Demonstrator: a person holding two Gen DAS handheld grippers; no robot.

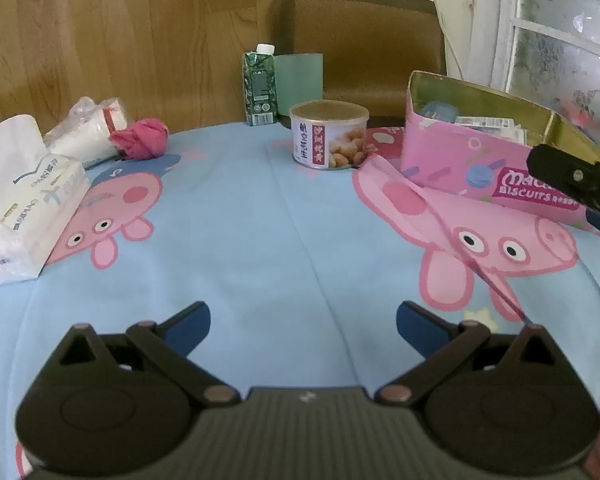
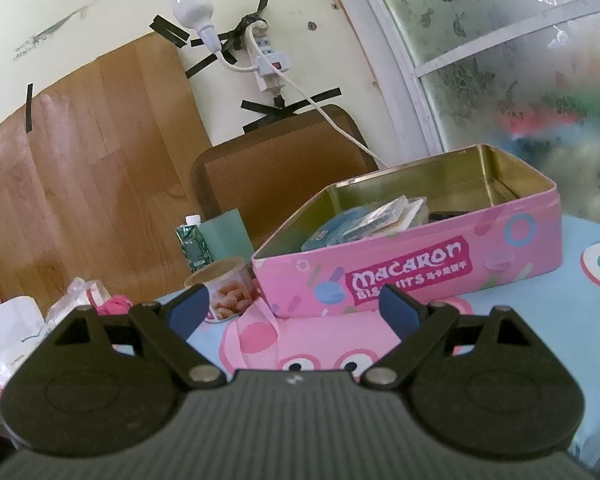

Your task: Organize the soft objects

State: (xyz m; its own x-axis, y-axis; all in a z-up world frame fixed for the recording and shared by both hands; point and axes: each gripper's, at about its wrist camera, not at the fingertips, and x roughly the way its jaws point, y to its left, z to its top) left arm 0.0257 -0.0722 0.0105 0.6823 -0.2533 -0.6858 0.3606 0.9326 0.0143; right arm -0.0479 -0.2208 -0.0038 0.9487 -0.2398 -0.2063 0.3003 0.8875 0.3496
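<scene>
Left claw (image 1: 303, 326): released, blue pads spread wide with nothing between them, hovering over the near middle of the desk.
Right claw (image 2: 292, 307): released, pads wide apart and holding nothing, pointed at the pink tin; its dark body also shows at the right edge of the left wrist view.
Desk (image 1: 260, 216): covered with a light blue cloth printed with pink cartoon pigs.
Pink cloth ball (image 1: 142, 139): a crumpled magenta bundle at the far left of the desk, touching the wrapped stack of paper cups (image 1: 88, 136).
Tissue pack (image 1: 26, 200): soft white pack at the left edge, nearer than the cups, a tissue sticking up from its top.
Pink tin (image 2: 412, 264): open biscuit box, far right, lid off, with small packets lying inside.
Snack can (image 1: 329, 134): short round can at far centre, just left of the tin.
Green carton (image 1: 259, 86): upright behind the can, white cap on top, beside a pale green cup (image 1: 300, 80).
</scene>
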